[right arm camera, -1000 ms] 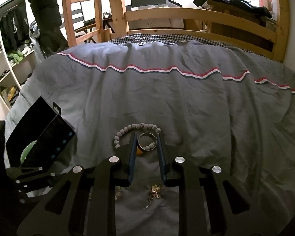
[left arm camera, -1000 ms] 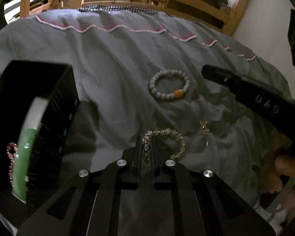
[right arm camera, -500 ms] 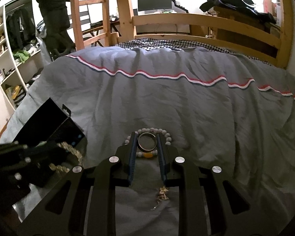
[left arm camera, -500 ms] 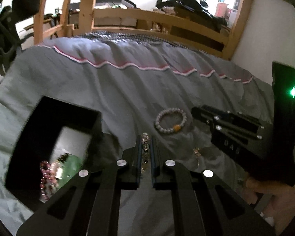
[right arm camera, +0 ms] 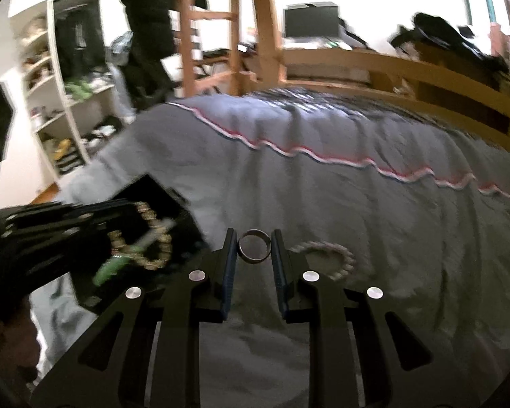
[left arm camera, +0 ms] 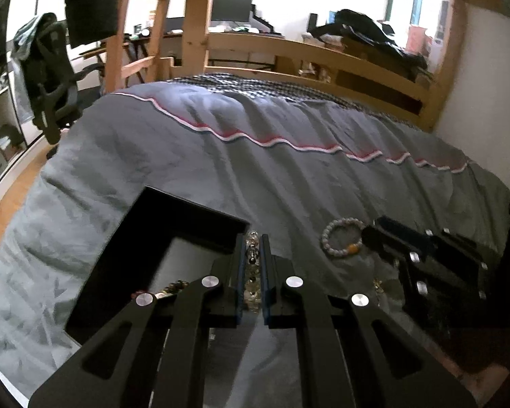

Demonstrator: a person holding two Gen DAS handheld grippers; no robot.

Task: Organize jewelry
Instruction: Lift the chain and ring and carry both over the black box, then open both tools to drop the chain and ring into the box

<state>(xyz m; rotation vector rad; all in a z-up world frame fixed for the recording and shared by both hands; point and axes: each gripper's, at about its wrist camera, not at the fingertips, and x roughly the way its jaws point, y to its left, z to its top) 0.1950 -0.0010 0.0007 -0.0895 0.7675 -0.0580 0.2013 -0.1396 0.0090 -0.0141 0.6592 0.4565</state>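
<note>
My left gripper (left arm camera: 252, 243) is shut on a gold and clear beaded bracelet (left arm camera: 251, 272) and holds it over the near right corner of the open black jewelry box (left arm camera: 173, 224). The bracelet (right arm camera: 149, 241) hangs from it in the right wrist view, above the box (right arm camera: 173, 204). My right gripper (right arm camera: 254, 238) is shut on a metal ring (right arm camera: 254, 247), held above the grey bedspread. A white beaded bracelet with an orange bead (left arm camera: 341, 241) lies on the bed; it also shows in the right wrist view (right arm camera: 336, 258). A small gold piece (left arm camera: 377, 284) lies near it.
The grey duvet (left arm camera: 255, 176) covers the bed, with a wooden bed frame (left arm camera: 323, 51) behind. A green item (right arm camera: 112, 268) lies in the box. Shelves (right arm camera: 61, 102) stand at the left. The right gripper (left arm camera: 425, 255) sits at the right of the left wrist view.
My left gripper lifted the beaded bracelet off the bed and carried it left over the box. My right gripper rose and swung left with the ring.
</note>
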